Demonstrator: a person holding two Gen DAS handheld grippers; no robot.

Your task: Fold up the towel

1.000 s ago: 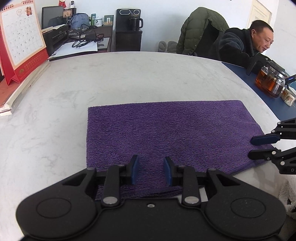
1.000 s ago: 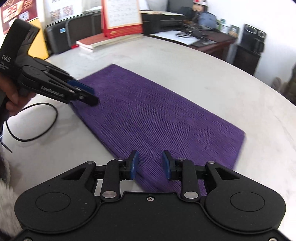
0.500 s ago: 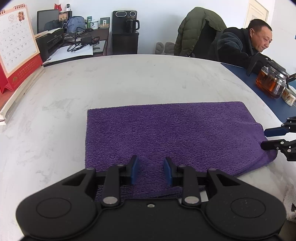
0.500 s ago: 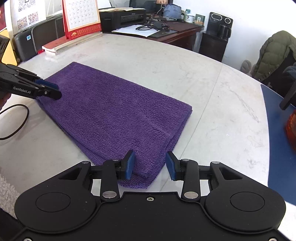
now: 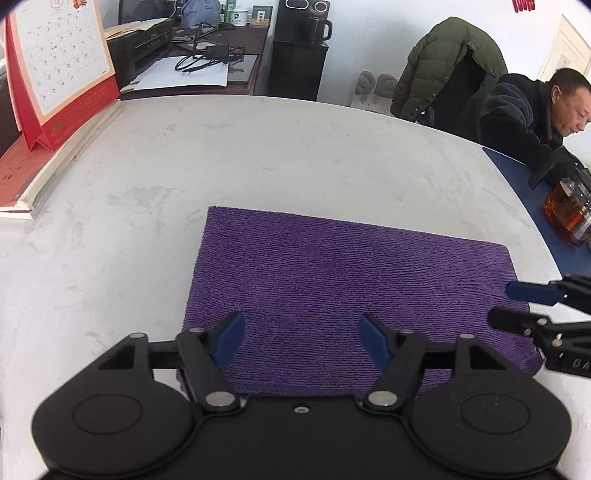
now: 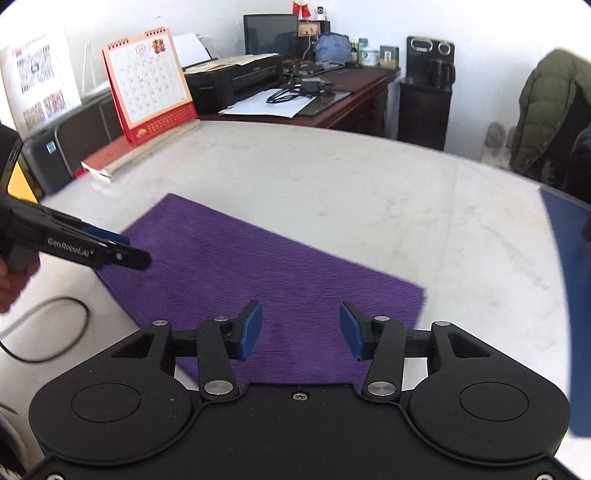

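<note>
Ribbed purple terry towel [image 5: 347, 291] on matt marbled tabletop [image 5: 258, 155]

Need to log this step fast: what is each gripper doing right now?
Left gripper: open, jaws just opening, nothing held, above the purple towel.
Right gripper: open, jaws just opening, nothing held.

I was working in an office: a desk calendar [image 6: 151, 85], printer [image 6: 236, 79], monitor [image 6: 271, 35] and cable-strewn wooden desk [image 6: 354, 96] stood behind my white table [image 6: 332, 177].

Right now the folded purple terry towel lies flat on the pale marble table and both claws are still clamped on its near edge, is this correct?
Not quite. In both wrist views the left claw and right claw stand open over the folded purple terry towel, pads clear of it; their jaws have just been opening. It lies flat on the pale marble table.
</note>
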